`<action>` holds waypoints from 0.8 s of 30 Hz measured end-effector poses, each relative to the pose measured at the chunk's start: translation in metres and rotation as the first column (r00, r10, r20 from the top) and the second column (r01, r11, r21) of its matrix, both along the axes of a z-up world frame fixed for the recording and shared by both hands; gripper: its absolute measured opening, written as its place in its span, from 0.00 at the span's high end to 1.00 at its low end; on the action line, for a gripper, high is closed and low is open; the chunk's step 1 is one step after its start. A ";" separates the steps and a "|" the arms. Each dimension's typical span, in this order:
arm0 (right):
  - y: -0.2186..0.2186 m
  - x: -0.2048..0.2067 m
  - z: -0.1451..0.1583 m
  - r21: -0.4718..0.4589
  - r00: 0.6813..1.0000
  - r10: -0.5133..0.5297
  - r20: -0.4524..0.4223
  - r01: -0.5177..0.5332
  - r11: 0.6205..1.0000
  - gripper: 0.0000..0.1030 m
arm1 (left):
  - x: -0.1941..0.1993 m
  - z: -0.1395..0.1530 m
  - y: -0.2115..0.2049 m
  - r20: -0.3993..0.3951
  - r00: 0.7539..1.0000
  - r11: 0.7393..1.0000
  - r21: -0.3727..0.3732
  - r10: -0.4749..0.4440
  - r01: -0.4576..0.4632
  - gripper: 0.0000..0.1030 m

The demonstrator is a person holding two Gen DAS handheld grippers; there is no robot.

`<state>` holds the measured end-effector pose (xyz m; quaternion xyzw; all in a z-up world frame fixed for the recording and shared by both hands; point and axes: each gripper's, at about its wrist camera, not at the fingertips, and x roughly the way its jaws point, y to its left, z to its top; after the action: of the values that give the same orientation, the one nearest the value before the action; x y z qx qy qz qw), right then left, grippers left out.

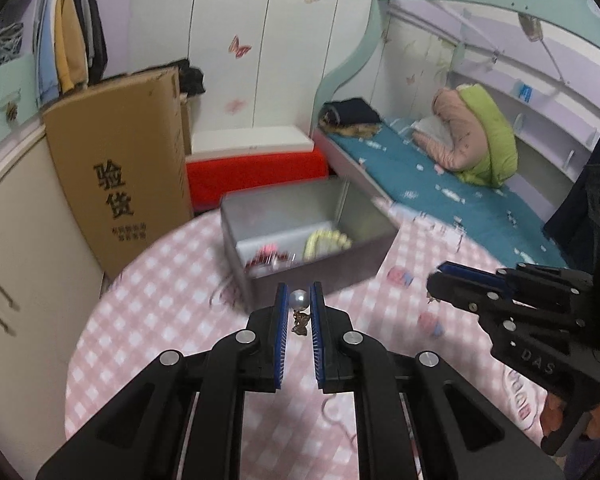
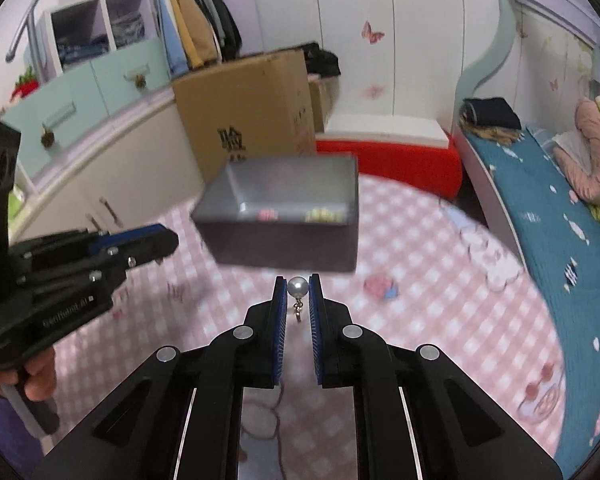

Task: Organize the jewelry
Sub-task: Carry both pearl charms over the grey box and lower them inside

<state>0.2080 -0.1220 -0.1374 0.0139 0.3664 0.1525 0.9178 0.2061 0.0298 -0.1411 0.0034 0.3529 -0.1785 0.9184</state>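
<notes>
Left wrist view first: the left tool [image 1: 299, 300] is clamped on a pearl earring [image 1: 299, 299], with a small gold bit dangling under the pearl between the blue pads. It sits over the pink checked counter [image 1: 148, 320], just in front of the open grey box [image 1: 300, 236], which has something yellowish and something pink inside (blurry). The right tool [image 1: 434, 284] pokes in from the right side, well clear of the box. Behind are a cardboard box [image 1: 120, 168], a red cushion [image 1: 256, 172] and a bed [image 1: 440, 184].

Right wrist view: the right tool [image 2: 298, 286] is clenched on its own pearl earring [image 2: 298, 286], the box [image 2: 284, 216] right ahead. The left tool [image 2: 168, 240] comes in from the left, a hand [image 2: 36, 372] gripping its handle.
</notes>
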 end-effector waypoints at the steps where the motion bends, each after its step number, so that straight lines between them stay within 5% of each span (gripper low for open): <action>1: -0.002 0.004 0.005 0.006 1.000 0.000 0.009 0.000 1.000 0.89 | 0.003 0.004 -0.001 0.007 1.000 1.000 -0.004 -0.005 0.005 0.91; 11: 0.003 0.068 0.027 0.038 1.000 0.016 0.022 -0.017 0.999 0.89 | 0.056 0.030 -0.017 0.024 1.000 1.000 0.008 0.001 -0.001 0.91; 24: 0.014 0.105 -0.007 0.025 0.998 0.026 -0.057 -0.025 0.999 0.89 | 0.098 -0.012 -0.019 -0.107 0.994 1.000 0.001 0.015 -0.015 0.91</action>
<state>0.3133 -0.1078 -0.1440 0.0249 0.3910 0.1682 0.9045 0.3037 0.0110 -0.1533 -0.0089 0.4019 -0.1714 0.8995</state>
